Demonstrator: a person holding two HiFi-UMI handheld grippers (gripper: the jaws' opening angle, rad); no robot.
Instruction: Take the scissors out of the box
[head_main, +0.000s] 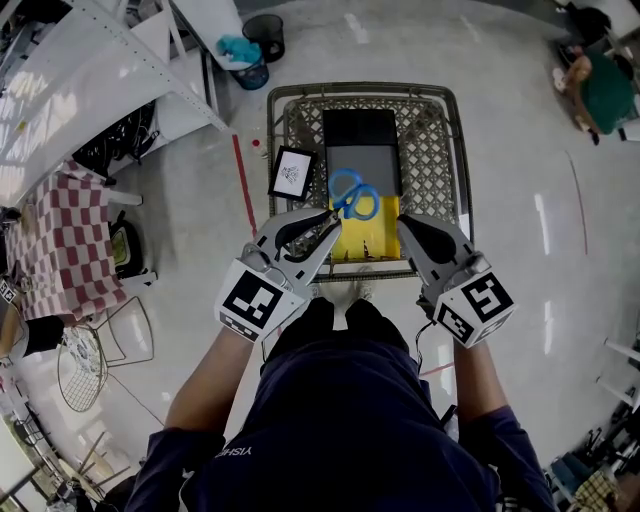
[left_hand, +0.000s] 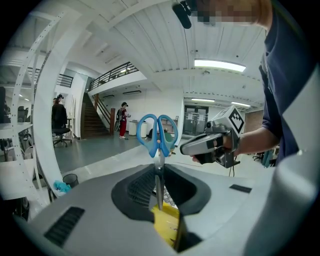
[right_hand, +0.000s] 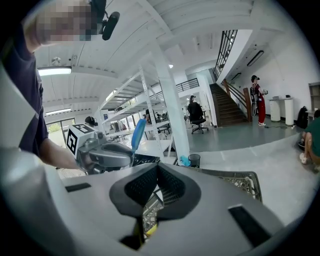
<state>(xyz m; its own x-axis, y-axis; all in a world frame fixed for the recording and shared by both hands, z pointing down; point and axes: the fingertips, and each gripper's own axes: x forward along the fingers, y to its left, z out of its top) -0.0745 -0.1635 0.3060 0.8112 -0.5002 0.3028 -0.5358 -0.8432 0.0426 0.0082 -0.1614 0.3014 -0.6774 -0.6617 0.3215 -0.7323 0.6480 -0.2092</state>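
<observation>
The scissors (head_main: 352, 196) have blue handles and hang above the wire basket (head_main: 440, 150). My left gripper (head_main: 334, 216) is shut on their blades. In the left gripper view the scissors (left_hand: 159, 135) stand upright, the blades pinched between the pads and the handles pointing away. My right gripper (head_main: 403, 224) is level with the left one and a little to its right, above the basket's near edge. Its jaws meet at the tip with nothing between them (right_hand: 157, 166). The right gripper view shows one blue handle of the scissors (right_hand: 137, 134) above the left gripper (right_hand: 107, 155).
Inside the basket lie a black box (head_main: 360, 130) and a yellow sheet (head_main: 365, 238). A framed picture (head_main: 292, 172) leans at the basket's left. A checkered table (head_main: 60, 240), white shelving (head_main: 100, 60) and a bin (head_main: 265, 35) stand to the left.
</observation>
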